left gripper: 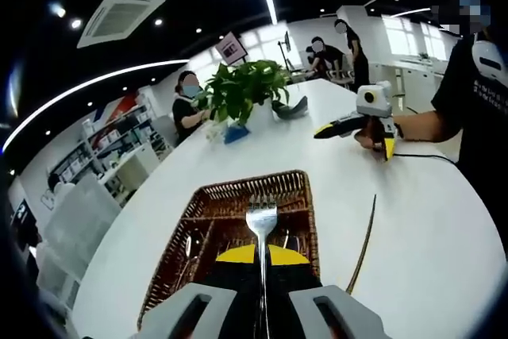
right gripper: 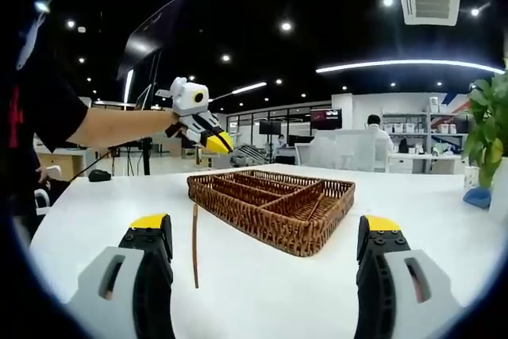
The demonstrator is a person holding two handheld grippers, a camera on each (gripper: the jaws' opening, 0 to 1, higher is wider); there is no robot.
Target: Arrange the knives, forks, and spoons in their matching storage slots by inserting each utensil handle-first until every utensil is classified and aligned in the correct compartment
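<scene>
Silver metal fork [left gripper: 261, 220] is gripped by the closed fingers of the left gripper [left gripper: 262, 256], tines at 12 o'clock, above the brown wicker divided tray [right gripper: 274, 204] on the white table [right gripper: 444, 236]. Right gripper [right gripper: 266, 248] fingers are spread wide, holding nothing.

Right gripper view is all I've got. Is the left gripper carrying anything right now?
Observer: Yes. The left gripper view shows the left gripper shut on a fork, with the tines pointing away from the camera.
Operator: Where's the fork relative to the tray?
Observer: It is held over the near part of the wicker tray, roughly on the tray's middle line.
Operator: Anything inside the tray?
Observer: A few metal utensils lie in its compartments. They are too small to sort by kind.
</scene>
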